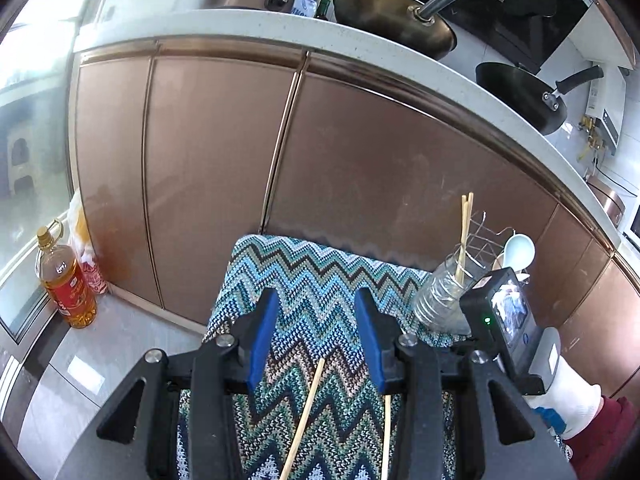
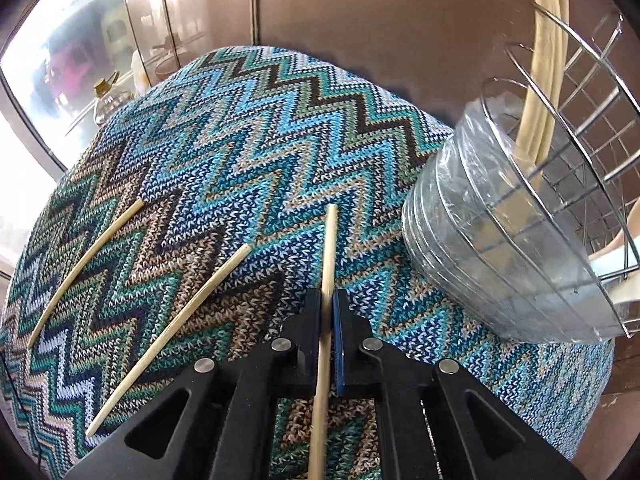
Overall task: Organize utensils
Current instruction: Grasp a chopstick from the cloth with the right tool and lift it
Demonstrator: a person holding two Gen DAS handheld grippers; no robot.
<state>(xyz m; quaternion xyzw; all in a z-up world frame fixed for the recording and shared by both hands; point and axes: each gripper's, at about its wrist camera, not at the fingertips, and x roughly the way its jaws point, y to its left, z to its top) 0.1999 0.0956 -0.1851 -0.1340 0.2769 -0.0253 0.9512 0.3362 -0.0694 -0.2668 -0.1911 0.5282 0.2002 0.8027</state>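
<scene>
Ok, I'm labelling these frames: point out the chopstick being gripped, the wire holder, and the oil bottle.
gripped chopstick [image 2: 329, 248], right wrist view, on the shaft ahead of the fingertips.
wire holder [image 2: 576, 80], right wrist view, on its upper wire grid.
oil bottle [image 1: 66, 280], left wrist view, on its amber body.

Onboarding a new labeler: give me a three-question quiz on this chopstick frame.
1. True or false: the right gripper is shut on a chopstick.
2. How many chopsticks lie loose on the zigzag cloth in the right wrist view?
3. The left gripper is: A) open, holding nothing; B) shut on a spoon.

Key: 1 true. 2 two, the far one and the near one. 3 A.
</scene>
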